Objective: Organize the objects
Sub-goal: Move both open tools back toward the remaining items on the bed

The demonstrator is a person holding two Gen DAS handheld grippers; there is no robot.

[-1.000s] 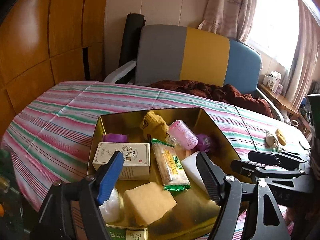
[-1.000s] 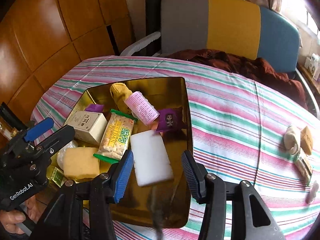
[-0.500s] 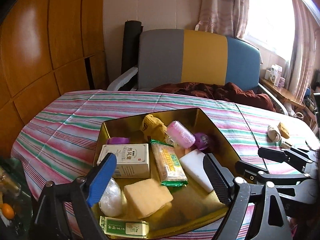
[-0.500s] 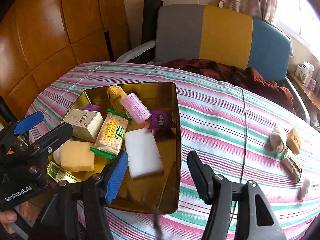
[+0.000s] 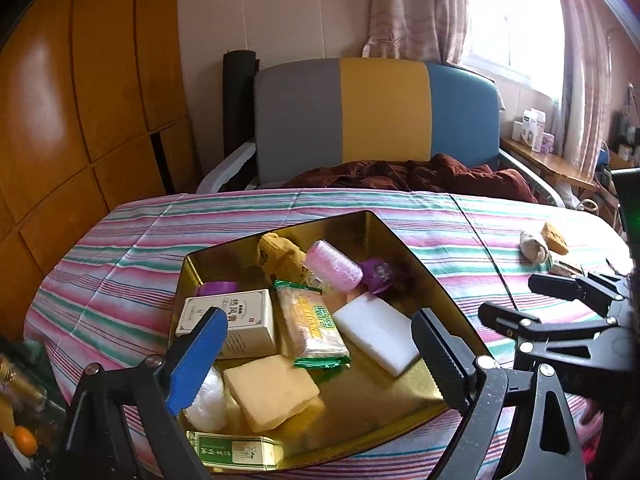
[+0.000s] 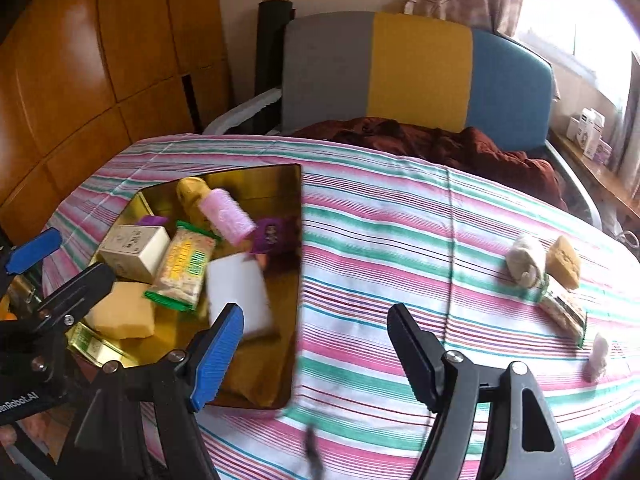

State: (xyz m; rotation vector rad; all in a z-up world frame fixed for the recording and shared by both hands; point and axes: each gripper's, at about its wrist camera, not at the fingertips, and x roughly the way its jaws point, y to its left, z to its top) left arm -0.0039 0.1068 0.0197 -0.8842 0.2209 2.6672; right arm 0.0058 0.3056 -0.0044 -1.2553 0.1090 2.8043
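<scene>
A gold tray (image 5: 404, 244) (image 6: 260, 172) on the striped tablecloth holds a white block (image 5: 376, 330) (image 6: 236, 292), a green biscuit pack (image 5: 312, 326) (image 6: 186, 266), a white box (image 5: 236, 320), a yellow sponge (image 5: 270, 392), a pink roller (image 5: 334, 266) (image 6: 228, 216), a purple packet (image 5: 378, 274) and a yellow sock (image 5: 276, 254). My left gripper (image 5: 316, 364) is open and empty above the tray's near end. My right gripper (image 6: 316, 354) is open and empty over the cloth, just right of the tray. Loose items lie at the right: a beige bundle (image 6: 526, 260), a sponge piece (image 6: 564, 258), a snack pack (image 6: 564, 308).
A green tea box (image 5: 234, 450) lies at the tray's near edge. A small white item (image 6: 598, 356) lies at the cloth's right edge. A grey, yellow and blue chair (image 5: 376, 116) with a brown cloth (image 5: 408, 176) stands behind the table. Wooden panels are on the left.
Both grippers have pulled back from the tray and risen. The right gripper has swung right, from over the white block to over the bare cloth. The white block stays in the tray.
</scene>
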